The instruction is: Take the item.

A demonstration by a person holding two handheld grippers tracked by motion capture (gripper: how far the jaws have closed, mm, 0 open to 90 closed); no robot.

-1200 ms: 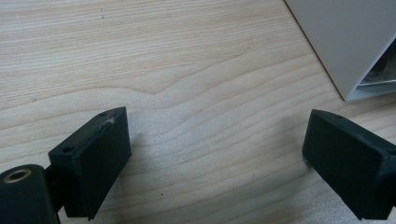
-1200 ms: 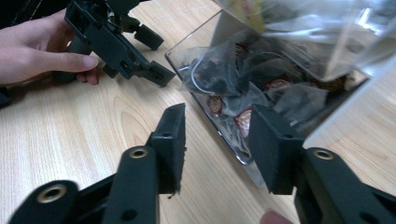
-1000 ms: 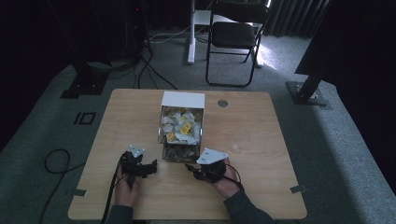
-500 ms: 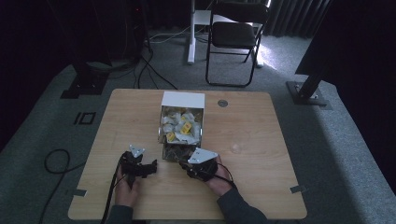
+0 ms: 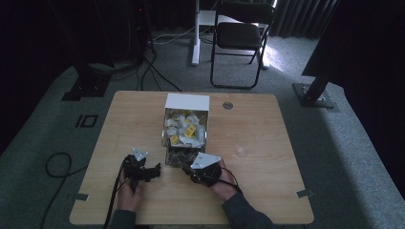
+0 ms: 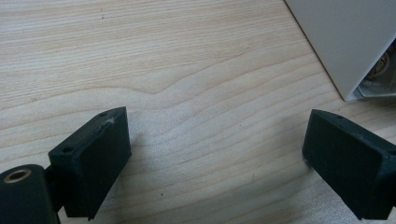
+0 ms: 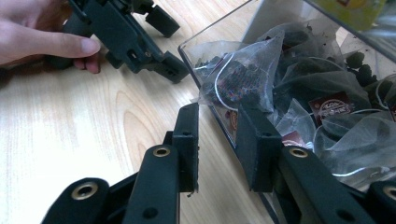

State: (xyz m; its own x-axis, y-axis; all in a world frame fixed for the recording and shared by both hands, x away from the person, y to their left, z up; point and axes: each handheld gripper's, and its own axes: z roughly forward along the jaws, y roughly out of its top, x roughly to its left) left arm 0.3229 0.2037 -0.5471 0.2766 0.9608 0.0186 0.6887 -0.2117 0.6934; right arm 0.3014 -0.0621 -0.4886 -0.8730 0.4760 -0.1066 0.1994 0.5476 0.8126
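Straddling clear box (image 7: 219,116) wall, right tongs (image 7: 217,140) part-open, empty; tea bag (image 7: 243,74) just ahead; left tongs (image 6: 215,154) wide, empty.

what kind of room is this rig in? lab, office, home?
Probably a lab or recording studio rather than a home: dark curtains close off the back, stand bases with cables sit on grey carpet, and a lone wooden table stands alone, a folding chair behind it.

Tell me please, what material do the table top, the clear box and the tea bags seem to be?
Table top: pale wood or wood-look laminate, matte, with visible grain lines. Clear box: likely transparent hard plastic; its contents show through the wall. Tea bags: fine translucent mesh, dark leaves visible inside.
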